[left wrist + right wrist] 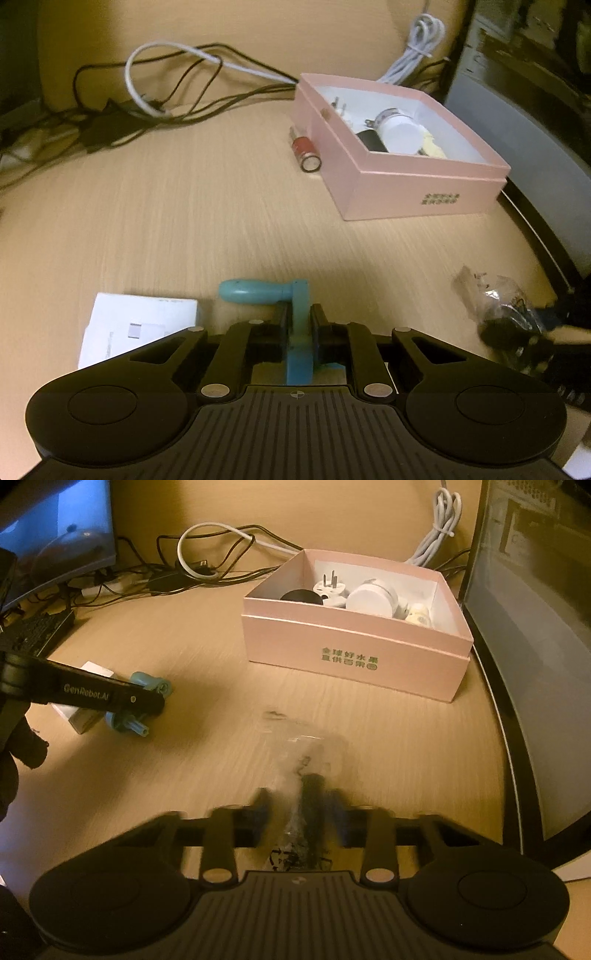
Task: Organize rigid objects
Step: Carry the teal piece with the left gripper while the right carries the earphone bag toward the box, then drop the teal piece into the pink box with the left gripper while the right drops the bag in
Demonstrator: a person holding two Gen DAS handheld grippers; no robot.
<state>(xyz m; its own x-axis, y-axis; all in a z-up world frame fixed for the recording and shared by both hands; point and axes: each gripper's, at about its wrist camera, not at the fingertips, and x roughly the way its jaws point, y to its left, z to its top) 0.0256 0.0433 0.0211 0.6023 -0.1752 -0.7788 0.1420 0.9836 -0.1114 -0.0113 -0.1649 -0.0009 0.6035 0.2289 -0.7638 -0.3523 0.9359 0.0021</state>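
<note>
My left gripper (pixel 298 325) is shut on a teal crank handle (pixel 258 291), held just above the wooden desk; it also shows in the right wrist view (pixel 144 701). My right gripper (pixel 301 808) is shut on a clear plastic bag with dark parts (pixel 306 760), blurred by motion; the bag also shows in the left wrist view (pixel 506 310). An open pink box (pixel 406 181) (pixel 354 646) stands ahead, holding a white plug (pixel 330 587), a white jar (pixel 371 596) and a black item (pixel 301 597).
A red battery (pixel 306 151) lies against the box's left side. A white card box (pixel 136 325) lies on the desk by the left gripper. Tangled cables (pixel 166 92) run along the back. A monitor (pixel 535 646) stands at the right, a keyboard (pixel 37 631) at the left.
</note>
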